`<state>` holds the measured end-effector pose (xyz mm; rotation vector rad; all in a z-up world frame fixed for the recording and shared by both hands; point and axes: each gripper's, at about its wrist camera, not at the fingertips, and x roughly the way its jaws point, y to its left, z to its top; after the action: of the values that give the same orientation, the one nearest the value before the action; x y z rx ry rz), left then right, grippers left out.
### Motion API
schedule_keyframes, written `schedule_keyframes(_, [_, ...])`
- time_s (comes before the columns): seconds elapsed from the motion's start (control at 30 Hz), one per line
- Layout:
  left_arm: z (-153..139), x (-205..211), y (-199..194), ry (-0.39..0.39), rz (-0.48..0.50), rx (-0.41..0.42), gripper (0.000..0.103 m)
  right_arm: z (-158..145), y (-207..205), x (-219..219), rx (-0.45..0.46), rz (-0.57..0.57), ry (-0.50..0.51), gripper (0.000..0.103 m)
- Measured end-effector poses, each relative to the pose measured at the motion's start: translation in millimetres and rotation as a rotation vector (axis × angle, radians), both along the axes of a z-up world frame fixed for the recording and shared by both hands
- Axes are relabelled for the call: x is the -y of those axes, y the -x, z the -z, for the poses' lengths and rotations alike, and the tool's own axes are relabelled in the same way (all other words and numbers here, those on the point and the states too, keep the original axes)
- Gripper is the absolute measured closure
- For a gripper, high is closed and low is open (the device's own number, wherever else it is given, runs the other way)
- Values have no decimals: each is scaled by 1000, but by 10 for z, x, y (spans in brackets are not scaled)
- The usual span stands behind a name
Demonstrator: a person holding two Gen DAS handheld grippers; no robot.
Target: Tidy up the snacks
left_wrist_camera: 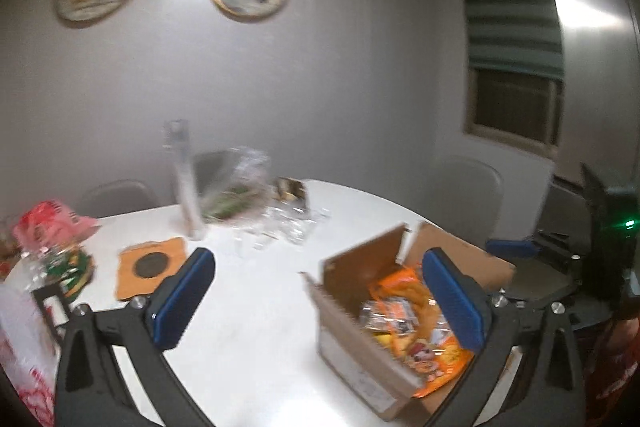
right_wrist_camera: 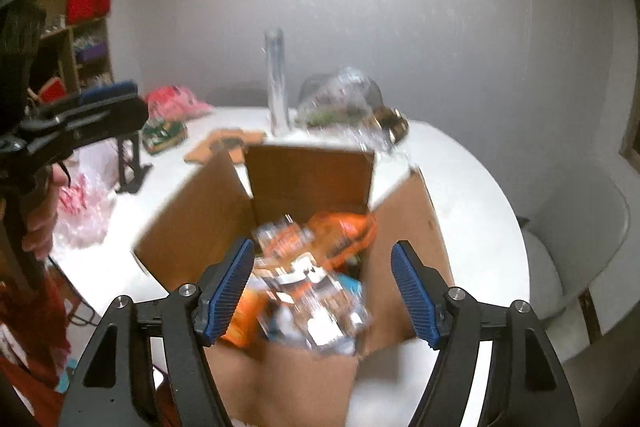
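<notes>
An open cardboard box (right_wrist_camera: 200, 211) stands on the white round table (right_wrist_camera: 472, 211), holding orange and silver snack packets (right_wrist_camera: 320, 267). My right gripper (right_wrist_camera: 324, 287) is open and empty, just above the box's near side. In the left wrist view the box (left_wrist_camera: 360, 267) sits at the right with the orange packets (left_wrist_camera: 408, 315) inside. My left gripper (left_wrist_camera: 320, 295) is open and empty, over the table to the left of the box. The right gripper (left_wrist_camera: 516, 247) shows there beyond the box, and the left gripper (right_wrist_camera: 108, 99) shows at the left of the right wrist view.
A red-pink snack bag (left_wrist_camera: 52, 227), a green packet (left_wrist_camera: 68, 267), an orange coaster (left_wrist_camera: 152, 267), a tall clear tube (left_wrist_camera: 184, 179), clear plastic wraps (left_wrist_camera: 244, 187) and a white-red plastic bag (left_wrist_camera: 20, 347) lie on the table. Chairs (left_wrist_camera: 472, 187) stand behind it. Shelves (right_wrist_camera: 80, 7) stand at the left.
</notes>
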<state>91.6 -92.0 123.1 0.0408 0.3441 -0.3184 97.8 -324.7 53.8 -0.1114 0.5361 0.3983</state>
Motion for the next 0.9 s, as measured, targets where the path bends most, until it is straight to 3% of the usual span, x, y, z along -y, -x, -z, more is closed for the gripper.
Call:
schedule_keyframes(0.23, [178,-352,165,-4,-214,32,1,-237,165,-252,241,-89,-64,0])
schedule_keyframes(0.33, [270,-446,189,-11,-261,37,1,-268,248,-382,347,-124,-95,0])
schedule_keyframes(0.57, [382,-615,179,-21,-311,28,1,-204,244,-570,363,-124,-152,0])
schedule_keyframes(0.9, [442,-629,152,-32,-325,18,1,-141,223,-656,321,-105,-148,0])
